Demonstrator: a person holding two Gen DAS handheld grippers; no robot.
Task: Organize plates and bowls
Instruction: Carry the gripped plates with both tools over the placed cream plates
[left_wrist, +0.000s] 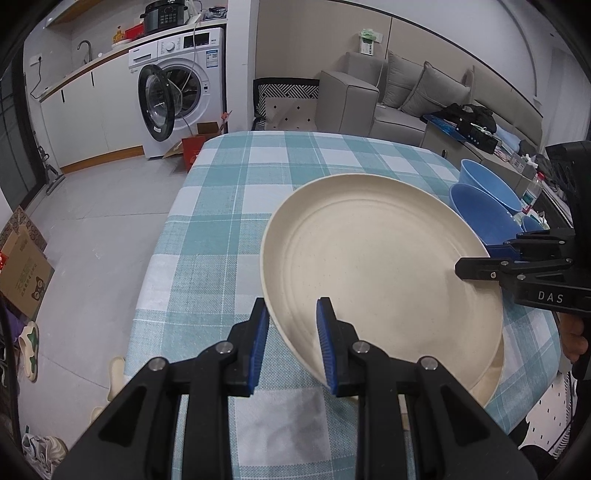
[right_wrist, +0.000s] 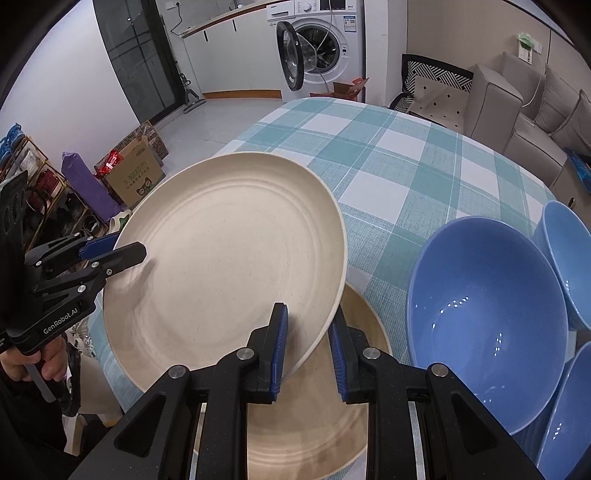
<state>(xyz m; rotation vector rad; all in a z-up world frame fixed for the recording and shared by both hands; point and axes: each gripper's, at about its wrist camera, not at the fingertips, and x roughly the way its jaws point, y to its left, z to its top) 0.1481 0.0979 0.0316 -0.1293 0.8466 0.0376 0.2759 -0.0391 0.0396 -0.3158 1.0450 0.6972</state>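
A cream plate hangs tilted above the checked tablecloth, held from two sides. My left gripper is shut on its near rim in the left wrist view. My right gripper is shut on the opposite rim. Under the raised plate, a second cream plate lies flat on the cloth. Three blue bowls stand to the right: a large one, one behind it, and one at the frame's edge.
The table's left edge drops to a grey floor with cardboard boxes and slippers. A washing machine with its door open stands beyond the table, and a grey sofa to the right. A hand grips the left tool.
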